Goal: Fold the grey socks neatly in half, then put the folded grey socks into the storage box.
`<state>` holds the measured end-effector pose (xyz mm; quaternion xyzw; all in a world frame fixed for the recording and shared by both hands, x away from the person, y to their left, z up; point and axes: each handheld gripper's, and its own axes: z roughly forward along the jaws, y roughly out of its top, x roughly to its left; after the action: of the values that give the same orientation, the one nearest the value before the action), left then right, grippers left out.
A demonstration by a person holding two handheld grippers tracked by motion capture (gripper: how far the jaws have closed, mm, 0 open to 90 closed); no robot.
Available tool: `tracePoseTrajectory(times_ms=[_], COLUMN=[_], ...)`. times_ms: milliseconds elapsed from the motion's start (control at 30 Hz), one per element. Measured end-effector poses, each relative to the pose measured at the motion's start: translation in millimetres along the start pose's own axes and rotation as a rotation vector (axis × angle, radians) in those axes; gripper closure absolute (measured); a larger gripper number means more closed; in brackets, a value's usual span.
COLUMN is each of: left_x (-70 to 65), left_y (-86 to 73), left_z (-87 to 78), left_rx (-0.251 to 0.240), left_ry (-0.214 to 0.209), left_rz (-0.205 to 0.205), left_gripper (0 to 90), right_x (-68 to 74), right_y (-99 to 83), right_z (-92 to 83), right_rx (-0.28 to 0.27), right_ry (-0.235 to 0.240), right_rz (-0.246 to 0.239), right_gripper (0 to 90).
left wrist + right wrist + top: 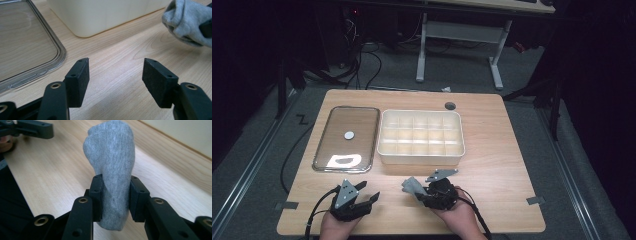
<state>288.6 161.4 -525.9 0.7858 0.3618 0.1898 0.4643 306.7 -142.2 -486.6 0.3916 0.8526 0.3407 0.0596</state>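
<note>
As both hands rest low, right gripper (115, 195) clamping grey sock (112, 157)

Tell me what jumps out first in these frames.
The grey sock clamped in the right gripper at the table's near edge stands out first. Behind it sits a cream compartment box mid-table, with a clear lid lying flat to its left. The left gripper rests open near the lid's corner, holding nothing.

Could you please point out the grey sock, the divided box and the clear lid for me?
grey sock (110, 152): right gripper view, on its bunched upper end above the jaws.
divided box (420, 156): high view, on its near outer wall.
clear lid (352, 120): high view, on its flat panel.
</note>
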Motion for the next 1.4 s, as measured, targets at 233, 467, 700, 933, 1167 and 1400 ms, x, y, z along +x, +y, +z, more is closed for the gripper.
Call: tracePoseTrajectory(times_ms=[233, 467, 700, 933, 1167, 1400], left_x=[0.8, 2.2, 0.9, 3.9, 2.7, 0.0], left_y=[0.5, 2.1, 4.2, 2.9, 2.5, 3.5], left_z=[-0.7, 2.2, 4.4, 4.2, 2.5, 5.2], left_rx=[-0.010, -0.012, -0.019, -0.010, -0.003, 0.000], left_ry=[-0.012, -0.022, -0.027, -0.031, -0.018, -0.023], left_rz=[-0.011, -0.010, -0.008, -0.022, 0.004, 0.008], left_gripper=[37.0, 36.9, 36.4, 35.6, 35.5, 35.5], right_x=[-15.4, -27.1, -38.7, -50.2, -62.4, -73.1], right_y=[-3.9, -9.4, -14.7, -16.7, -16.6, -15.0], right_z=[-12.0, -24.8, -35.7, -43.9, -54.7, -66.3], right_rx=[-0.007, 0.009, 0.016, 0.030, 0.056, 0.066], right_ry=[-0.052, -0.118, -0.162, -0.184, -0.222, -0.240], right_rz=[0.019, 0.030, 0.035, 0.052, 0.064, 0.083], right_gripper=[68.9, 68.9, 68.9, 68.9, 68.8, 68.8])
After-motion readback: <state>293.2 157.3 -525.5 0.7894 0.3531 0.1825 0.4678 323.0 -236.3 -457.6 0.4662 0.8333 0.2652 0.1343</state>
